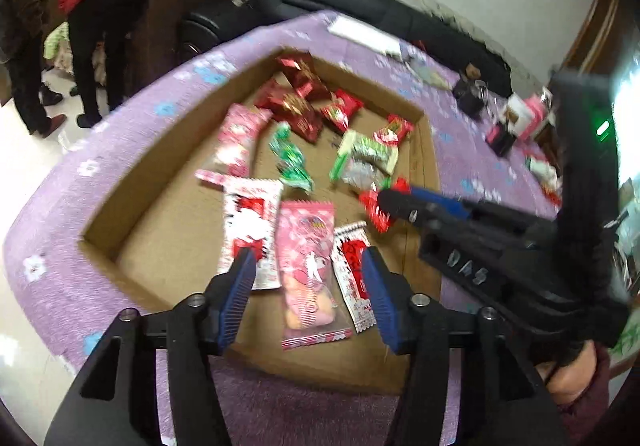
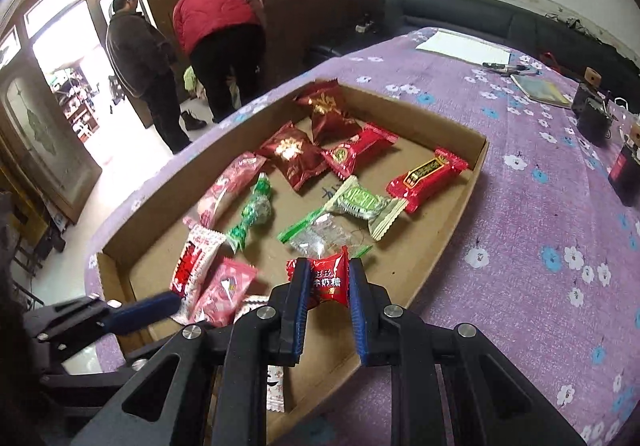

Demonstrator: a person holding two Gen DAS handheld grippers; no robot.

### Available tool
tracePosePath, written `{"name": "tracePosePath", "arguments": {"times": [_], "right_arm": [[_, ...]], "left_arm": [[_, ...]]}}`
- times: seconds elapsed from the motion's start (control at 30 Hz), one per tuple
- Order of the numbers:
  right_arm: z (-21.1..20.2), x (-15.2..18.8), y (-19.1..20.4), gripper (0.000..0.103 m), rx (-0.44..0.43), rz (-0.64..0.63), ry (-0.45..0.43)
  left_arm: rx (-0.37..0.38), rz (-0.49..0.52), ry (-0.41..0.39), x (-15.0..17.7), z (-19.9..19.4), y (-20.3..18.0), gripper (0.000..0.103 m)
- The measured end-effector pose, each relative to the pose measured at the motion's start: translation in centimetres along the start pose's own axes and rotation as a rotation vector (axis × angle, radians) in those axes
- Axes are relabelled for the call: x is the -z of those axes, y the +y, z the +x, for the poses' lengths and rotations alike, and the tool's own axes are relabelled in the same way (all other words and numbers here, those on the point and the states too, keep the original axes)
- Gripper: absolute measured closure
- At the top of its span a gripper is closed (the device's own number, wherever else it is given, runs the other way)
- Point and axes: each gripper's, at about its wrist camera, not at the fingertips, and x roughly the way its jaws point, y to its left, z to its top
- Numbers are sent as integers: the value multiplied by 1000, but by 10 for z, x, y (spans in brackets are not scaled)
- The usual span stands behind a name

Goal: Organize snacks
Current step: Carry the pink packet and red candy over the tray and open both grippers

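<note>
A shallow cardboard tray on the purple cloth holds several wrapped snacks in red, pink, green and white. My left gripper hovers over the tray's near end, open. A pink packet lies flat between its blue pads without touching them, with a white-and-red packet to its left. My right gripper is shut on a small red candy above the tray's near edge. In the left wrist view the right gripper comes in from the right with the red candy.
A purple flowered cloth covers the table. Papers, a notebook and dark boxes lie at the far right. More snack packs sit on the cloth beyond the tray. Two people stand by a brown sofa.
</note>
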Motion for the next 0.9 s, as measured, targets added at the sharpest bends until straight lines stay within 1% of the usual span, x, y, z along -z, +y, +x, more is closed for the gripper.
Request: {"name": "tracePosePath", "arguments": {"times": [0.07, 0.2, 0.27, 0.3, 0.37, 0.43, 0.5, 0.6, 0.7, 0.9], "right_arm": [[4, 0, 4, 84, 0, -9, 14], [15, 3, 11, 84, 46, -37, 44], [15, 3, 12, 82, 59, -41, 31], [15, 3, 13, 80, 58, -44, 26], [11, 4, 13, 80, 46, -45, 15], [3, 5, 13, 78, 38, -39, -12], [-11, 6, 13, 69, 33, -36, -54], [-32, 8, 14, 58, 39, -45, -110], [-52, 13, 13, 55, 49, -51, -159], [-86, 26, -4, 49, 60, 10, -238]], "left_arm": [[-12, -11, -33, 0, -9, 2, 49], [-48, -9, -89, 1, -24, 5, 49], [-68, -3, -111, 0, -29, 5, 49], [-75, -1, -120, 0, -31, 5, 49], [-84, -6, -135, 0, -35, 6, 48], [-84, -15, -138, 0, -36, 8, 46], [-82, -22, -138, 1, -37, 9, 45], [-77, -24, -136, 2, -38, 7, 46], [-73, -18, -141, 3, -41, 3, 46], [-88, 20, -162, 5, -49, -12, 46]]}}
